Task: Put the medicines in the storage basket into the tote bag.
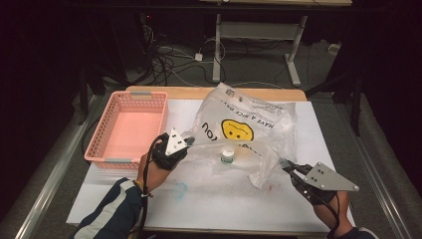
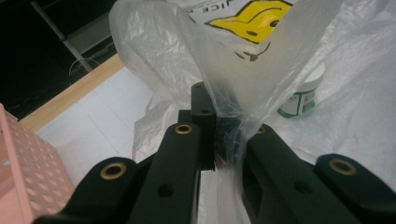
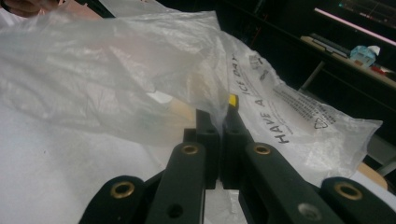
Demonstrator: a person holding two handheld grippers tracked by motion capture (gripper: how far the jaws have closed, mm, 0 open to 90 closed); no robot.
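Thin crinkly clear plastic bag w/ yellow smiley print is stretched btwn both grippers, prob. to hold its mouth open. Left gripper is clamped on the bag's left edge, right gripper pinches the opposite edge. Small round white jar sits inside, btwn them.

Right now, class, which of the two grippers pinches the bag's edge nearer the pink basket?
The left gripper: it clamps the plastic bag beside the pink basket; the right gripper grips the far side.
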